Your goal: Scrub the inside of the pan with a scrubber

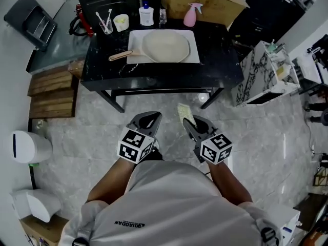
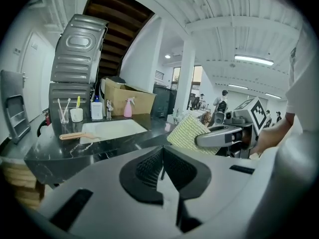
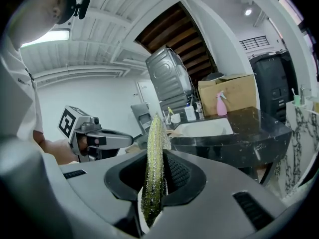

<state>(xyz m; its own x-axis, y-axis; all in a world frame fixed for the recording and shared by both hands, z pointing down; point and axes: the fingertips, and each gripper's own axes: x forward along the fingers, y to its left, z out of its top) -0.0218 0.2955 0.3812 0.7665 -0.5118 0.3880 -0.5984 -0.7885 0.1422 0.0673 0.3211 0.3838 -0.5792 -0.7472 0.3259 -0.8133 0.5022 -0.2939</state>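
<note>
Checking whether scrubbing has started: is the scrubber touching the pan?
No, the scrubber sits clamped in the right hand-held gripper above the floor, well short of the pan on the table.

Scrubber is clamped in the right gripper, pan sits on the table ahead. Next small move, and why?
Probably carry the right gripper forward toward the pan. It is shut on the scrubber, but both grippers hang over the floor short of the table, so no scrubbing can start. The left gripper, shut and empty, could later steady the wooden handle.
</note>
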